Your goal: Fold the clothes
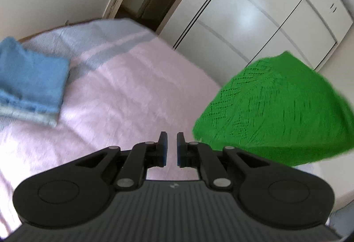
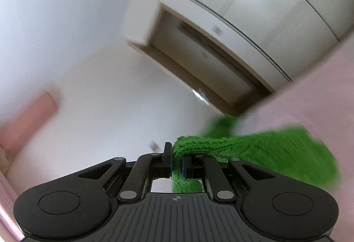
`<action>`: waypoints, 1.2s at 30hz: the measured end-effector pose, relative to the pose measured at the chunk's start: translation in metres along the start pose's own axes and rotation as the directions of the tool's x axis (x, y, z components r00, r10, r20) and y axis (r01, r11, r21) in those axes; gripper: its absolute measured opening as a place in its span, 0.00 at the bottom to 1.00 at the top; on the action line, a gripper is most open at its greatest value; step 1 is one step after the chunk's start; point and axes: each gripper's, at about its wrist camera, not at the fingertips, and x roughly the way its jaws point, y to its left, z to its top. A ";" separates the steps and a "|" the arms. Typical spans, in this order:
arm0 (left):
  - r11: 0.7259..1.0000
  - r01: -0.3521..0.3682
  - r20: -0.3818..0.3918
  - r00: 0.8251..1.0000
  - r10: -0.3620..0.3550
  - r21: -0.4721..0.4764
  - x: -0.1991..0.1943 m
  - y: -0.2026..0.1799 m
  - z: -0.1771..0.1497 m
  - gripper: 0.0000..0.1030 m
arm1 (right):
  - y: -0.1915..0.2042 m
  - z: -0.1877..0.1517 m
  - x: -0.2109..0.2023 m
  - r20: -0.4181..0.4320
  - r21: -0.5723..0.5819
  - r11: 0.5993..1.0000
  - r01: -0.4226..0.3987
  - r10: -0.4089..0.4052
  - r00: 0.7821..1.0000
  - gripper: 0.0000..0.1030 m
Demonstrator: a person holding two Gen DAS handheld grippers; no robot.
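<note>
Two garments: a green knit garment (image 1: 276, 109) fills the lower right of the left wrist view, raised off the pink bedspread (image 1: 132, 91); folded blue clothes (image 1: 31, 80) lie at the left edge, well apart from it.
Right gripper (image 2: 177, 162): jaws closed to a narrow gap, pinching a bunched edge of the green knit, which trails toward the lower right of that frame.
Left gripper (image 1: 171, 149): jaws slightly parted, nothing between them, poised above the bedspread just left of the green knit.
Step in hand: judged to be lifting the knit by one edge, ahead of spreading it.
Next move calls for: the free claw to open wider and take a second edge or corner, so the cloth hangs flat.
Uncertain: which edge is held cannot be told.
</note>
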 end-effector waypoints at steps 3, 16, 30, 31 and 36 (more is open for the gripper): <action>0.999 -0.043 -0.086 0.995 0.042 -0.004 0.005 0.007 -0.033 0.03 | -0.066 -0.061 -0.050 -0.169 0.123 0.931 0.343 -0.321 0.932 0.42; 0.984 -0.096 -0.361 0.921 0.146 0.153 0.039 -0.029 -0.138 0.37 | -0.191 -0.220 -0.155 -0.365 0.226 0.622 0.749 -0.659 0.657 0.66; 0.990 -0.080 -0.519 0.845 0.130 0.117 0.165 0.036 -0.202 0.45 | -0.255 -0.310 -0.138 -0.390 0.304 0.584 0.753 -0.645 0.658 0.66; 0.992 -0.076 -0.522 0.845 0.116 0.098 0.175 0.041 -0.203 0.45 | -0.261 -0.314 -0.137 -0.371 0.331 0.571 0.751 -0.653 0.660 0.66; 0.997 -0.072 -0.541 0.839 0.065 0.007 0.221 0.063 -0.212 0.44 | -0.290 -0.331 -0.133 -0.276 0.507 0.533 0.678 -0.644 0.713 0.66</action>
